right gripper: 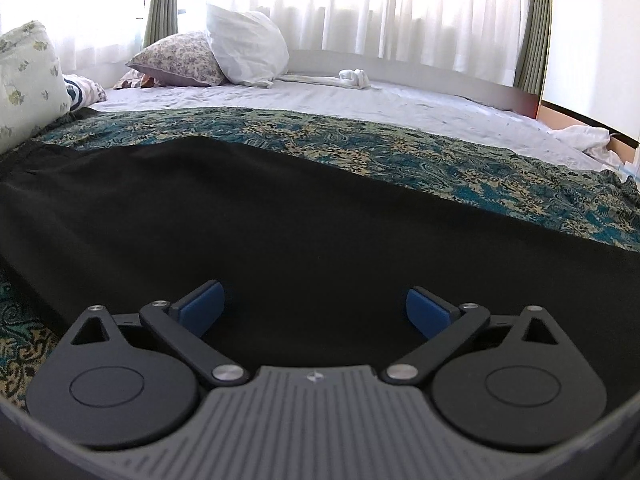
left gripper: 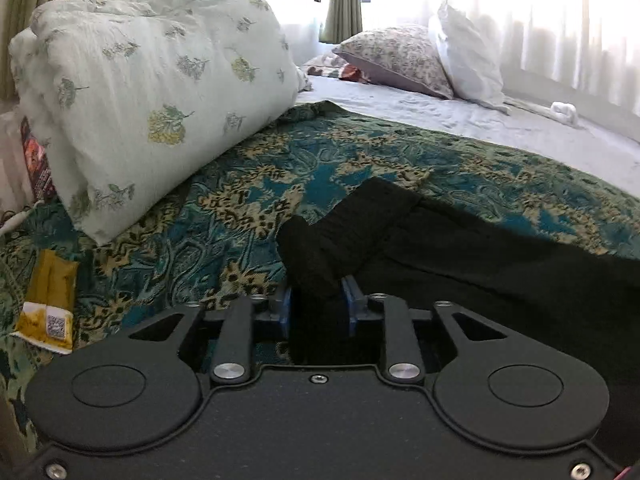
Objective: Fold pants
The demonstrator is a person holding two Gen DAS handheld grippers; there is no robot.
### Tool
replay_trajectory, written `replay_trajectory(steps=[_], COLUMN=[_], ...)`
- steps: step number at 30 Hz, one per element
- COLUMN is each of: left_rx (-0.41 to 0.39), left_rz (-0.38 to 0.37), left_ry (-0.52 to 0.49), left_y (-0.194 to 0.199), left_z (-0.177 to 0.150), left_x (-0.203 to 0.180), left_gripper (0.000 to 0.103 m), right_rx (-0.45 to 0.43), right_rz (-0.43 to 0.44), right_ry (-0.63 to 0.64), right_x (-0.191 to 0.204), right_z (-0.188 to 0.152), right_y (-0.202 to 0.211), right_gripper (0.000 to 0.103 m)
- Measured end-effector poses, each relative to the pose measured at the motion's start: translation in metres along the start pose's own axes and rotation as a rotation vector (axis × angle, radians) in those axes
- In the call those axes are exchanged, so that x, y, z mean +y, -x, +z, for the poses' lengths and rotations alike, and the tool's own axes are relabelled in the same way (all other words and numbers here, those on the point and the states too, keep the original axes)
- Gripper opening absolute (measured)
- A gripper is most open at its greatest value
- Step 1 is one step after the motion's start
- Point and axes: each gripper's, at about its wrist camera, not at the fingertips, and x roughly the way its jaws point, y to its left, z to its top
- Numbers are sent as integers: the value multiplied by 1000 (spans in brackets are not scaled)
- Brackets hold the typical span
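1. Nearest the left wrist camera, the black left gripper is seen with its blue-padded fingers drawn close together on a bunched fold of the black fabric pants.
2. The pinched edge is hard to make out: black cloth merges with the black gripper body.
3. In the right wrist view, the right gripper is held wide apart above the pants; nothing is gripped, and contact between its blue pads and the cloth cannot be judged.
4. The pants are spread on a teal-and-gold patterned bedspread, their ends cut off by the frame.
5. A pale floral folded quilt lies to the left, partly hiding a reddish packet.
6. A yellow packet lies on the bedspread.
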Motion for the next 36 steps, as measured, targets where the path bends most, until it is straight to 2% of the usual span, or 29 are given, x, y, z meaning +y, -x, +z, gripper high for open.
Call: replay_trajectory(steps=[4, 6, 8, 11, 13, 15, 18, 20, 22, 24, 28, 32, 36], left_rx=[-12, -61, -134, -209, -234, -240, -172, -102, -7, 79, 187, 218, 204], left_rz=[20, -10, -34, -83, -128, -188, -353, -453, -543, -592, -589, -524, -461], left_ry=[-23, -20, -28, -53, -70, -92, -142, -173, -211, -248, -287, -313, -291], left_y=[12, 28, 47, 73, 86, 96, 103, 102, 96, 87, 66, 40, 15], left_z=[4, 9, 16, 26, 31, 35, 35, 32, 28, 22, 9, 2, 5], left_x=[-8, -9, -15, -33, -48, -67, -103, -128, -157, -186, -236, -267, -281], left_gripper=[37, 46, 61, 70, 75, 76, 68, 47, 34, 29, 23, 20, 20], right_rx=[2, 3, 4, 7, 8, 9, 8, 7, 5, 3, -4, -11, -16], right_rz=[-4, -3, -1, 3, 4, 5, 5, 5, 7, 11, 16, 20, 29], right_ry=[2, -1, -4, -10, -11, -12, -12, -11, -10, -12, -20, -23, -32], right_x=[2, 2, 1, 0, 0, 0, 0, 0, -1, -1, -2, -3, -5], right_z=[0, 0, 0, 0, 0, 0, 0, 1, 0, 0, -2, -4, -5], right_y=[-1, -1, -2, -2, -2, -2, -2, -2, -1, -1, -2, -1, -1], right_gripper=[103, 103, 103, 103, 103, 103, 103, 103, 103, 103, 103, 103, 103])
